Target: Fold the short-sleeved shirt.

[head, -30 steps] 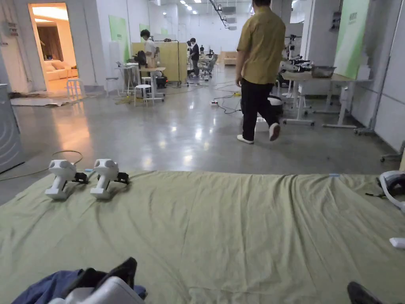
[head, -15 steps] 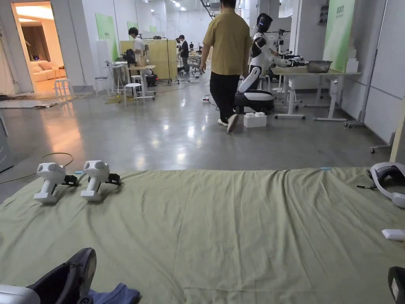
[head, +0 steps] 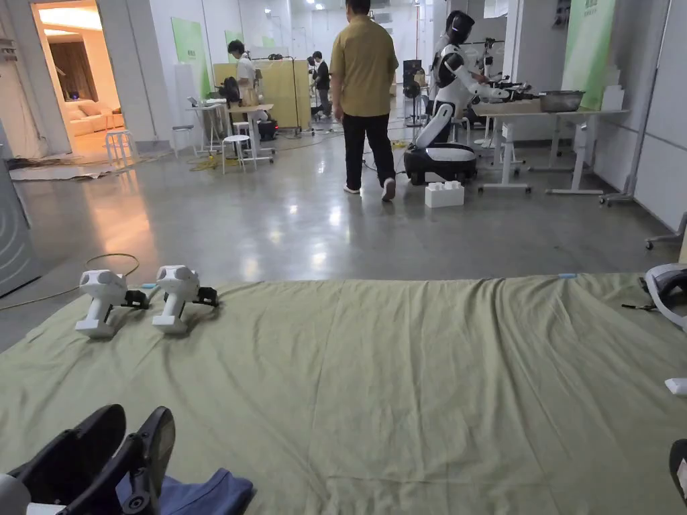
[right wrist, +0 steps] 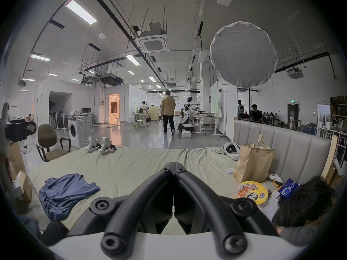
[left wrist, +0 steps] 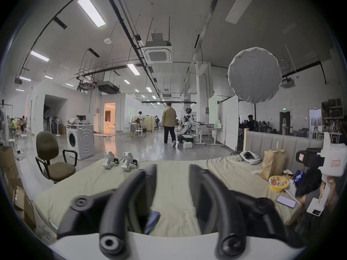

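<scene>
The blue short-sleeved shirt (right wrist: 65, 192) lies crumpled on the green sheet (head: 402, 389) near the bed's front left corner. In the head view a fold of the shirt (head: 201, 493) shows at the bottom left, just under my left gripper (head: 139, 414). In its own view the left gripper (left wrist: 172, 170) is open and holds nothing, with a scrap of blue cloth (left wrist: 153, 221) low beside its left jaw. My right gripper (right wrist: 173, 165) is shut and empty, hovering over bare sheet to the right of the shirt. The left gripper view also shows the right gripper (left wrist: 328, 161) held by a hand.
Two spare white grippers (head: 141, 302) rest at the sheet's far left. A white headset (head: 667, 295), a paper bag (right wrist: 253, 162), a yellow bowl (right wrist: 251, 191) and a person's dark-haired head (right wrist: 304, 204) crowd the right side. A chair (left wrist: 50, 159) stands left of the bed.
My left gripper's jaws now stand apart above the blue shirt, which lies lower in view. The person in the background has walked farther away. The head camera has shifted.
</scene>
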{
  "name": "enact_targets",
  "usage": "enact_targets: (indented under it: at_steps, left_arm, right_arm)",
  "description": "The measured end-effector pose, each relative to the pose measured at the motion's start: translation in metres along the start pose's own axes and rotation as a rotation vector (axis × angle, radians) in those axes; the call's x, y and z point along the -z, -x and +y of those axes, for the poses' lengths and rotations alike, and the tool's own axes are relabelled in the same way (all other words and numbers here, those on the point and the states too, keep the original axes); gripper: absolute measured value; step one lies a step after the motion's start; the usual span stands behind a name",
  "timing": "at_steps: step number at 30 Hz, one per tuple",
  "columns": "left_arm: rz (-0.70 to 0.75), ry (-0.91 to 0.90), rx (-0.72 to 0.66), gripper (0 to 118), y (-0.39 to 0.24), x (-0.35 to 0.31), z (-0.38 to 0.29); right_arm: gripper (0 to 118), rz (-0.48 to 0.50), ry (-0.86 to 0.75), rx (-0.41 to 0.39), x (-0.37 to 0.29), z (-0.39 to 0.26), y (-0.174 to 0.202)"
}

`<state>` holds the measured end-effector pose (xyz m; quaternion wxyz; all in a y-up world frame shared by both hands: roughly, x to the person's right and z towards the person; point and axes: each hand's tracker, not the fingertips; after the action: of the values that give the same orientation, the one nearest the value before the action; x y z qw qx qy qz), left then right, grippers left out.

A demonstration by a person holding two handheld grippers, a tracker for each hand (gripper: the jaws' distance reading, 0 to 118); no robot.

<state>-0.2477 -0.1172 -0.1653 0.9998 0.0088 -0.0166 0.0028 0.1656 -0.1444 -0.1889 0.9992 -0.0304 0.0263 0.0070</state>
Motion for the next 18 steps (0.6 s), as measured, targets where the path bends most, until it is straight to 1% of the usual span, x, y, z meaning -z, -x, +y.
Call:
enact_targets:
  at_steps: [1,3,5,7,8,10,11,13,15,18]
  left_arm:
    - [0.001,0.007,0.005,58,0.004,0.001,-0.001]
    - [0.044,0.059,0.060,70,0.012,0.003,-0.003]
    - [0.052,0.124,0.079,70,0.024,0.006,-0.008]
    - [0.033,0.191,0.062,72,0.045,0.015,-0.019]
    - [0.034,0.252,0.050,75,0.056,0.021,-0.026]
    - [0.052,0.395,0.034,83,0.079,0.041,-0.044]
    - [0.053,0.471,0.028,88,0.092,0.054,-0.057]
    - [0.075,0.536,0.014,90,0.113,0.072,-0.087]
    - [0.087,0.618,-0.047,92,0.135,0.092,-0.117]
    - [0.105,0.752,-0.096,98,0.165,0.128,-0.161]
  right_arm:
    - [2,0.003,-0.001,-0.002,-0.001,-0.001,0.000]
    - [2,0.010,0.002,-0.004,-0.001,-0.003,0.000]
    - [2,0.024,0.016,0.006,0.001,-0.008,0.001]
    - [2,0.041,0.043,0.025,0.003,-0.014,0.000]
    - [2,0.046,0.060,0.030,0.005,-0.019,0.000]
    - [2,0.057,0.091,0.041,0.008,-0.028,-0.002]
    - [2,0.061,0.105,0.046,0.011,-0.032,-0.002]
    - [2,0.065,0.135,0.053,0.016,-0.040,-0.002]
    - [2,0.070,0.177,0.058,0.023,-0.048,-0.003]
    - [2,0.071,0.231,0.047,0.033,-0.058,-0.003]
